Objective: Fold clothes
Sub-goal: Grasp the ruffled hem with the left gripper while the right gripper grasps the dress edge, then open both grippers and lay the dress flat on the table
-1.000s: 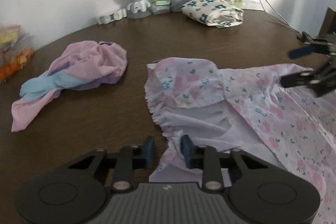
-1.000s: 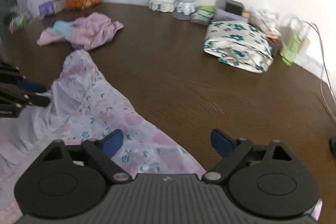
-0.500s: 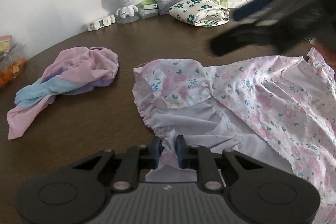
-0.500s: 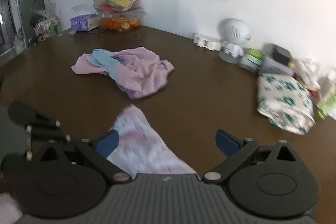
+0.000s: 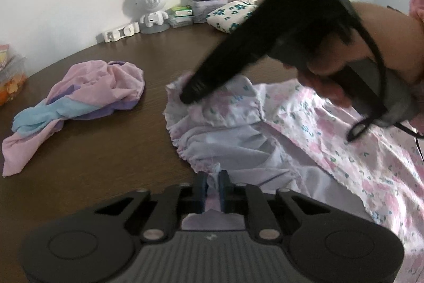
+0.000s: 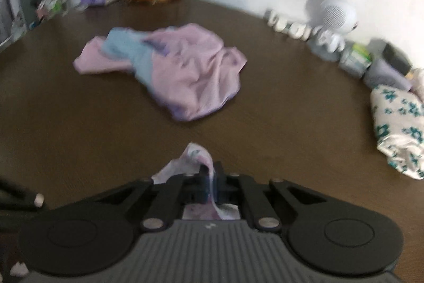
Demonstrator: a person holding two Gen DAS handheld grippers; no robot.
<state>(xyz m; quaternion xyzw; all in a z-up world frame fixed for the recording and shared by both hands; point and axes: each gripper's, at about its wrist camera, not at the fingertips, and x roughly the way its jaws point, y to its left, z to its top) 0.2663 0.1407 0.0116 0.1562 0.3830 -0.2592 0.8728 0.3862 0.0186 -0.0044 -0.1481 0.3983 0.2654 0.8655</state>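
Pinching the ruffled near edge of the pale pink flower-print cotton garment (image 5: 304, 139), the left hand-held gripper (image 5: 211, 186) has just closed tight on the cloth. The right hand-held gripper (image 6: 209, 183), whose jaws have just snapped together, clamps another frilled edge of the same garment, which sticks up between its fingers. The garment lies spread on the dark brown wooden desk (image 5: 106, 150), trailing off to the right. A bare hand (image 5: 352, 49) grips the right tool above the cloth. A crumpled pink, blue and purple garment (image 6: 172, 68) sits apart to the left, with bare desk between the two. A folded white bundle with teal flowers (image 6: 397, 129) rests near the far wall, beside a small white round-headed speaker figure (image 5: 152, 7).
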